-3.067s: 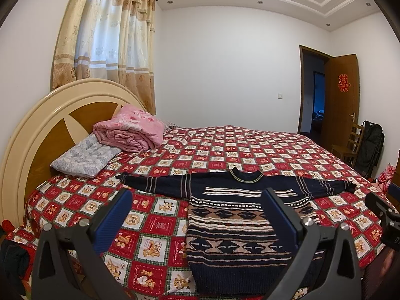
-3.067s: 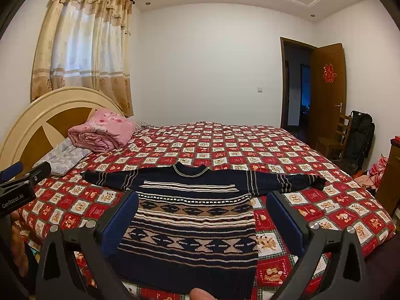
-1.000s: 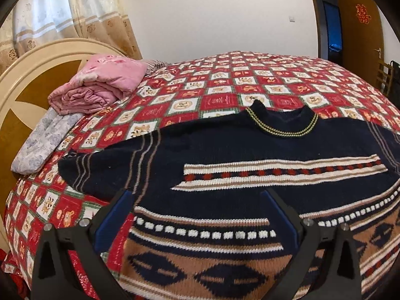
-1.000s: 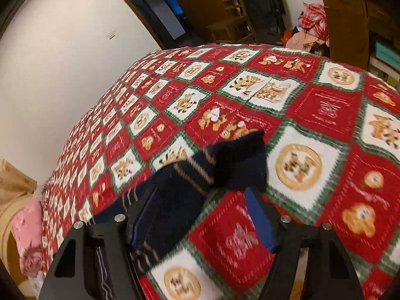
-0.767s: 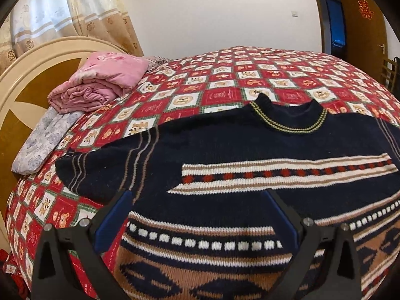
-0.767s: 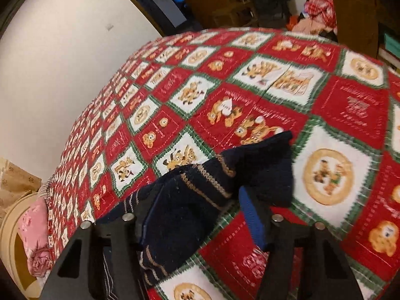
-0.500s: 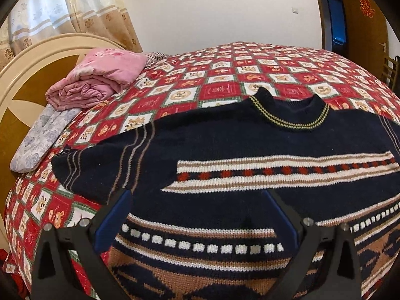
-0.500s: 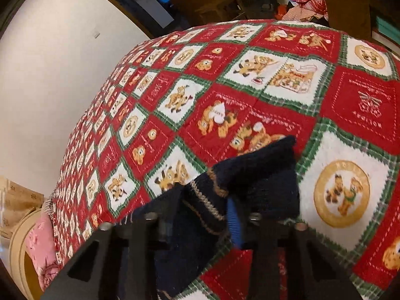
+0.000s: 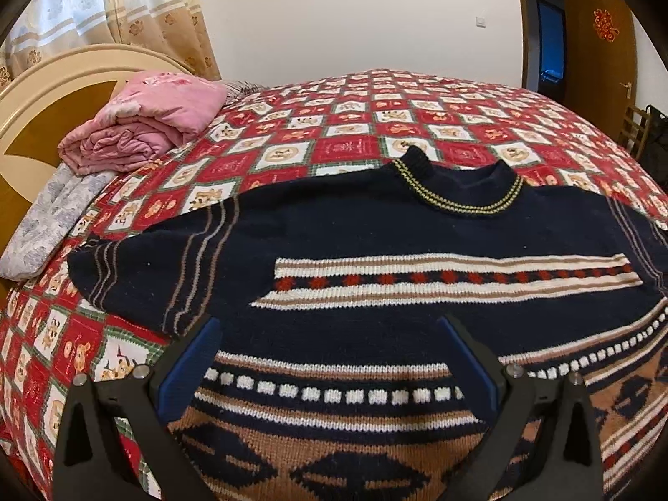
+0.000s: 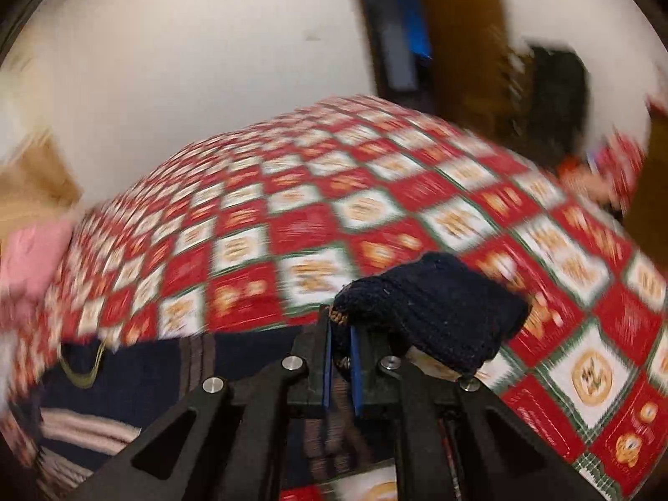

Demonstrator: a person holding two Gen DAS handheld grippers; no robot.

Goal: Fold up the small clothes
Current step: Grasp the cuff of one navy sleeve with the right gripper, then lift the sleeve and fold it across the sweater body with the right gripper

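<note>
A navy patterned sweater (image 9: 375, 250) lies flat, front up, on the red patchwork bedspread (image 9: 355, 125). Its left sleeve (image 9: 137, 267) stretches toward the headboard. My left gripper (image 9: 334, 359) is open and empty, hovering low over the sweater's chest. My right gripper (image 10: 340, 355) is shut on the cuff of the sweater's right sleeve (image 10: 434, 317), lifted off the bedspread (image 10: 292, 229); the cuff bunches over the fingertips. The sweater's body (image 10: 125, 375) shows lower left in the blurred right wrist view.
A folded pink quilt (image 9: 146, 125) and a grey pillow (image 9: 54, 217) lie by the wooden headboard (image 9: 41, 92). A curtain (image 9: 104, 8) hangs behind. A brown door (image 9: 601, 41) and chair (image 9: 634, 129) stand at the right.
My right gripper closed on the sleeve cuff and lifted it, swinging left toward the sweater body. My left gripper crept slightly closer over the chest, still open.
</note>
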